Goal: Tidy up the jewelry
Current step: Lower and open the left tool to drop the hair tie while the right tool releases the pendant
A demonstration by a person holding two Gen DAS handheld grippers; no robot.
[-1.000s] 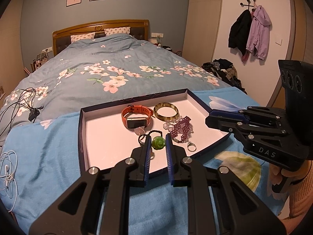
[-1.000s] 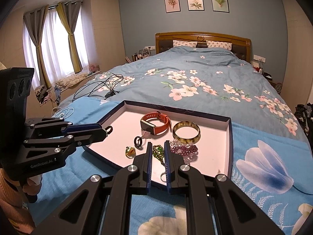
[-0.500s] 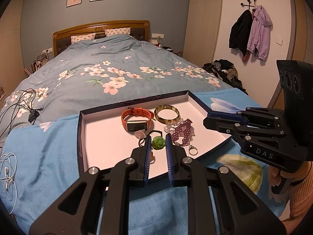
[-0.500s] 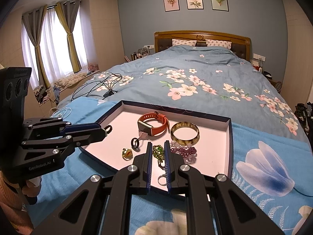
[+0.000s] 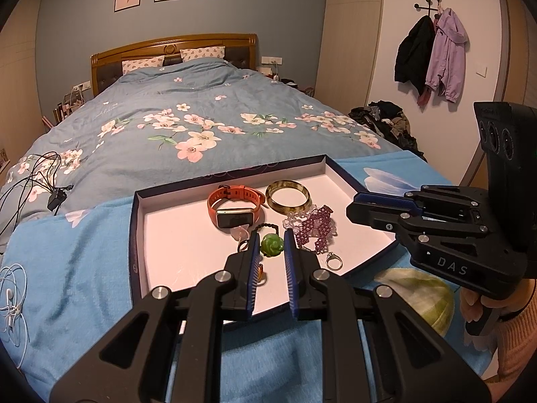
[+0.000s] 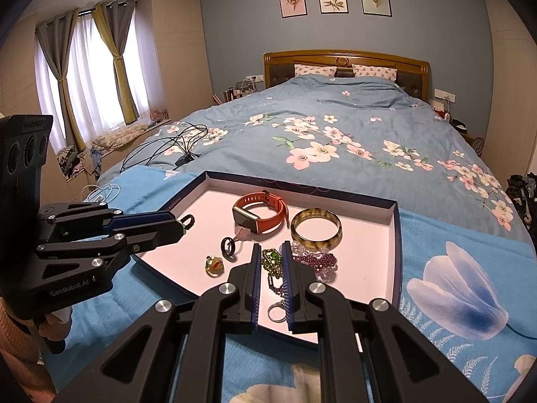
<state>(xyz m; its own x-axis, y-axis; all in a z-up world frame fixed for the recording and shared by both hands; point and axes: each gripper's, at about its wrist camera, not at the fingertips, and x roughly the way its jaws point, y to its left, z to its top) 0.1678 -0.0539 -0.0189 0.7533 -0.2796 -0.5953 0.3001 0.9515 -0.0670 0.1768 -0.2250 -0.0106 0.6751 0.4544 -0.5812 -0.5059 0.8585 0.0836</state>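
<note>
Pinching a green rose pendant (image 5: 272, 245) in the closed left claw (image 5: 271, 235) and a green beaded chain (image 6: 272, 259) in the closed right claw (image 6: 271, 248), both low over the tray (image 5: 132, 235) on the bed (image 5: 201, 114), probably to draw each clear of the tangled purple beads (image 5: 315, 226).

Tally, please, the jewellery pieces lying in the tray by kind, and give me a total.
Rings: 3 (black, amber, silver)
Watch: 1
Bangle: 1
Bead strands: 2 (purple, clear)
Green pendant: 1
Pink charm: 1
Total: 9
</note>
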